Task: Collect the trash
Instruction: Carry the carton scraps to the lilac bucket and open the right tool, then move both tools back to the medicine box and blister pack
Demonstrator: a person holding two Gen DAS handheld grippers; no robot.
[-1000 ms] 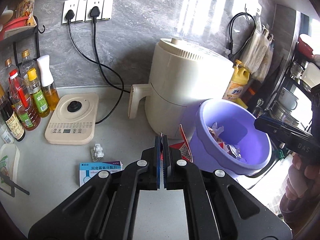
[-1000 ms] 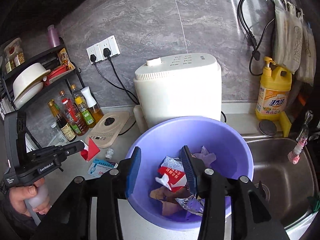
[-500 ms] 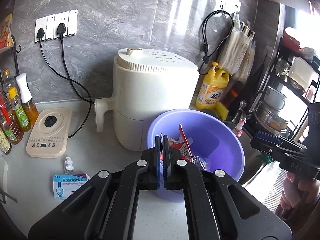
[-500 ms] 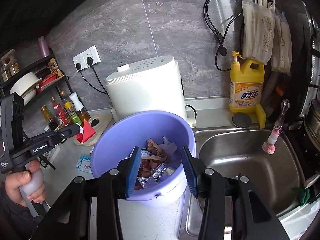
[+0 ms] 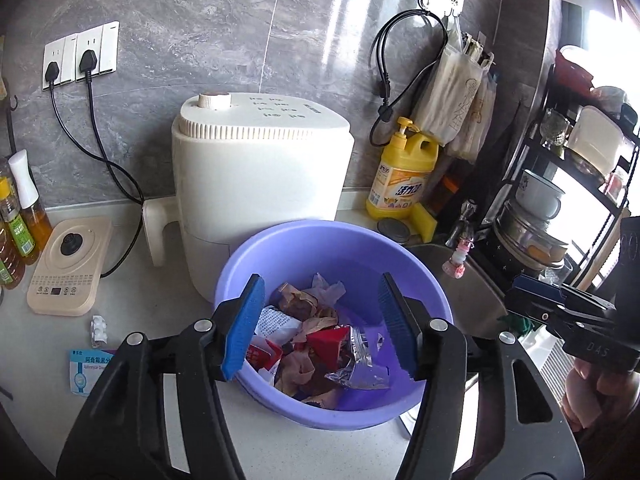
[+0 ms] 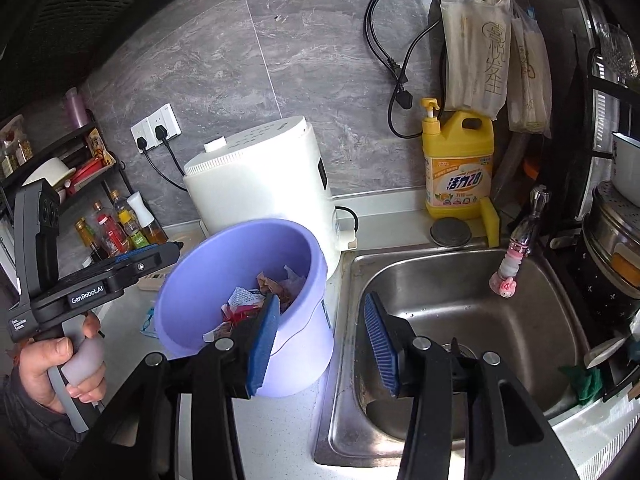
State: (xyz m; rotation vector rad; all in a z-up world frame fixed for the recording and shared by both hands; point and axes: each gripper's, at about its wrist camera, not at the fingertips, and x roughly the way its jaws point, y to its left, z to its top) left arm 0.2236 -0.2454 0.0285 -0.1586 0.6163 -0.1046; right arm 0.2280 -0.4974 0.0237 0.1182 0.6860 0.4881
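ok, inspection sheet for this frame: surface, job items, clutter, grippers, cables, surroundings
Surface: pale countertop, steel sink at its right end.
Job's things: purple basin on the counter beside the sink, holding crumpled paper, a red wrapper and a silver foil packet. Blue-and-white box and a small white piece lie on the counter left of the basin.
Clutter: white appliance, beige base unit, yellow detergent bottle, oil bottles.
Grippers: left gripper open over the basin, empty; right gripper open, empty, over the sink's left edge.
Cables: two black plugs in the wall sockets; a coiled black cord hangs from a hook.
Surroundings: grey tiled wall, dish racks on both sides.
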